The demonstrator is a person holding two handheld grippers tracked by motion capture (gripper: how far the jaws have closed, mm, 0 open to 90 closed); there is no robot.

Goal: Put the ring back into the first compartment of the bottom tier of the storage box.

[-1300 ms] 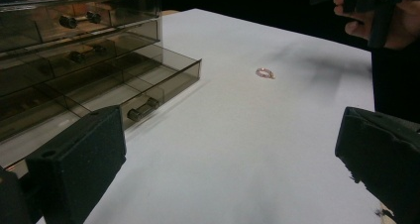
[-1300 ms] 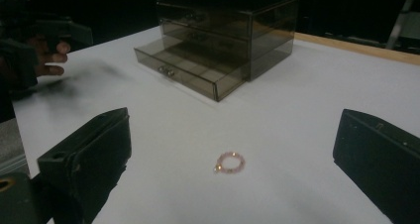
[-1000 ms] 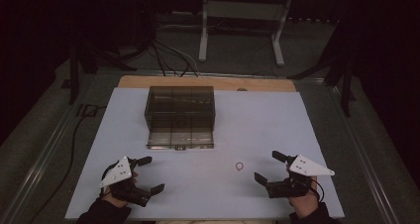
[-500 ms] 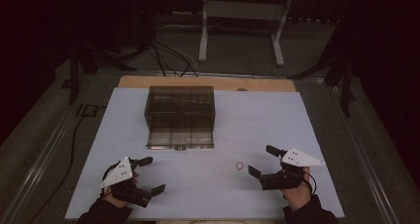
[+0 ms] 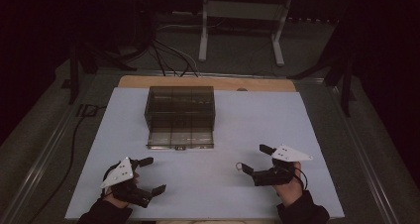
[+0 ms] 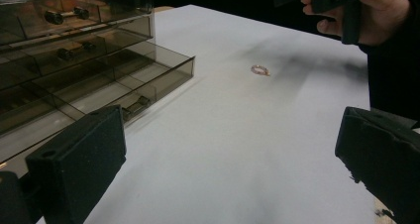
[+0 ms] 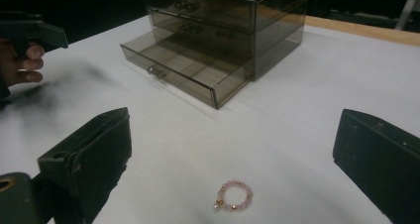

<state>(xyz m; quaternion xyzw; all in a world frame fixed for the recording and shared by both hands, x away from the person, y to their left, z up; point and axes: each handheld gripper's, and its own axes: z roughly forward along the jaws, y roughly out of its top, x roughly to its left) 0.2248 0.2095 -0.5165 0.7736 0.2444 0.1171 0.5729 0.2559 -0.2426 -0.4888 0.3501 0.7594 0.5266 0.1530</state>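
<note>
A small pink bead ring (image 5: 239, 166) lies on the white table top (image 5: 247, 115), and the right gripper view shows it close up as the ring (image 7: 234, 195). My right gripper (image 5: 254, 159) is open just right of the ring, its jaws standing wide on either side of it and clear of it (image 7: 230, 154). A smoky clear drawer box (image 5: 181, 112) stands mid-table with its bottom drawer (image 7: 188, 73) pulled out. My left gripper (image 5: 152, 175) is open at the front left, holding nothing; its own view has the ring (image 6: 259, 70) far ahead.
The wooden table edge (image 5: 208, 83) runs behind the white sheet. A metal stand (image 5: 237, 26) and cables (image 5: 168, 55) sit on the floor beyond. The other hand (image 6: 366, 16) shows at the top right of the left gripper view.
My right gripper has moved left toward the ring, so its open jaws now flank it. The left gripper, the ring and the drawer box have stayed put.
</note>
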